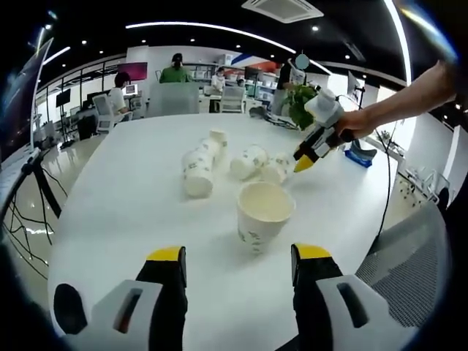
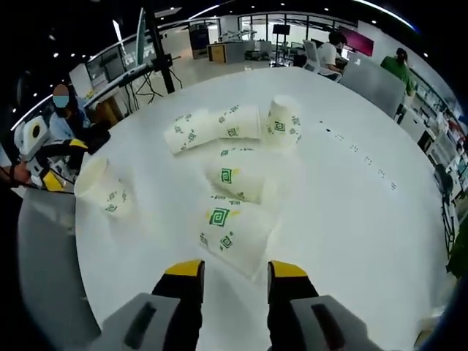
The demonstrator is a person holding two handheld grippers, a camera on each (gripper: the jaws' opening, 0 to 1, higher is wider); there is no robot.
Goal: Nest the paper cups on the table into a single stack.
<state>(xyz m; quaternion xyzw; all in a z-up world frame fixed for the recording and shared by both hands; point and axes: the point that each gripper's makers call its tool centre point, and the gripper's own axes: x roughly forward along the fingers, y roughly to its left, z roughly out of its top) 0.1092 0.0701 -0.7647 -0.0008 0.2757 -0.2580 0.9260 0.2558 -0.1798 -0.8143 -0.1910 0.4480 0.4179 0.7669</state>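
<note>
White round table (image 1: 131, 219) in an open office. 1 paper cup (image 1: 264, 215) stands upright just ahead of the left gripper (image 1: 238, 265), jaws wide apart, holding nothing. Several more cups (image 2: 235, 175) lie on their sides mid-table. Right gripper (image 2: 234, 272) hovers just short of the nearest tipped cup (image 2: 232, 228), jaws parted, holding nothing.

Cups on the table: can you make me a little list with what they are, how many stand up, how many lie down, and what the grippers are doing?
things: paper cups with green prints
table: white, round
standing cup: one, upright, mouth up, near the left gripper
lying cups: on their sides, one just ahead of the right gripper
nested pair: two cups part-nested, lying down
left gripper: open, empty
right gripper: open, empty
</note>
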